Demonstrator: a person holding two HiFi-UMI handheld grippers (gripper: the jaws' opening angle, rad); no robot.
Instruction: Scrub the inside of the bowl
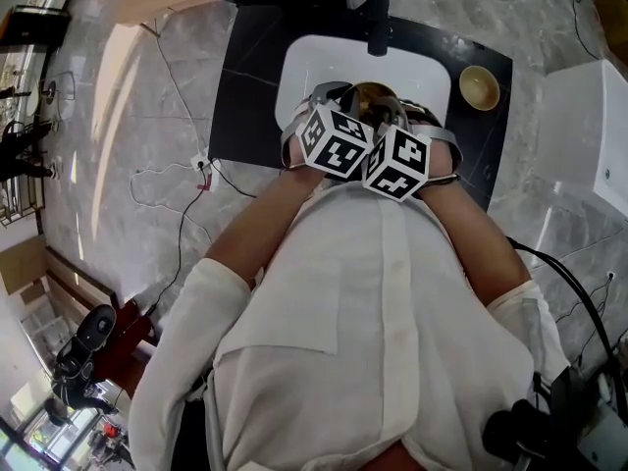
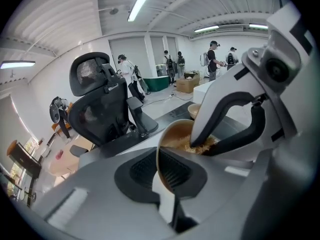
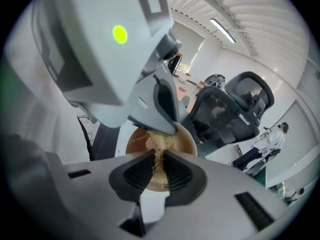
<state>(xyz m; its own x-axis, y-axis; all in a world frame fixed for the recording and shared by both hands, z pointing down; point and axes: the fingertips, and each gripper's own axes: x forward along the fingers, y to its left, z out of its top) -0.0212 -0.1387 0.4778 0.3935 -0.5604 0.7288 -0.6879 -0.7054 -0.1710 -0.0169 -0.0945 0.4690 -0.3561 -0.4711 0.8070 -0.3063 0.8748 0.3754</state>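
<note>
Our left gripper (image 2: 160, 176) clamped on the rim of the brown bowl (image 2: 172, 134), our right gripper (image 3: 159, 173) pinched shut on a tan fibrous scrubber (image 3: 159, 146) inside it, bowl held over the white sink (image 1: 304, 62), black faucet (image 1: 378, 23) beyond, second bowl (image 1: 479, 87) on the dark counter (image 1: 245, 86) at right.

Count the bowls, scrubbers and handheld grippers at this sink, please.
Bowls: 2, the held bowl and the counter bowl
Scrubbers: 1, the scrubber
Grippers: 2, the left gripper and the right gripper
Total: 5
</note>
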